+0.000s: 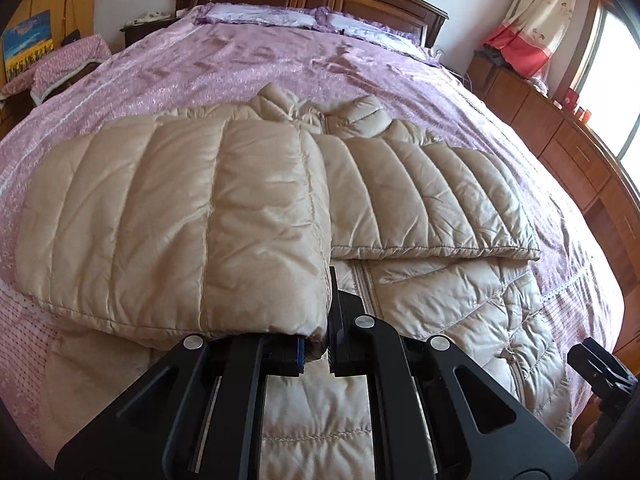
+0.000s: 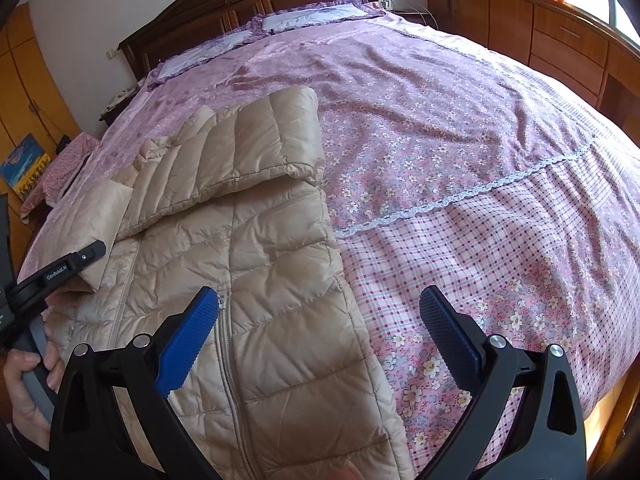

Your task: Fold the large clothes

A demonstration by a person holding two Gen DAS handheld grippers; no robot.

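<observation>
White lettering "GenRobot.AI" on the black left gripper [image 2: 60, 270] body, no other readable text

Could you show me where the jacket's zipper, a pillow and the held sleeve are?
zipper [image 2: 228, 364], right wrist view, mid-length of the track.
pillow [image 1: 256, 14], left wrist view, its top.
sleeve [image 1: 180, 216], left wrist view, middle quilting.

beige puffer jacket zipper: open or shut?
Shut as far as visible: the zipper runs closed down the beige puffer jacket front; its top is hidden under the folded sleeves.
</observation>
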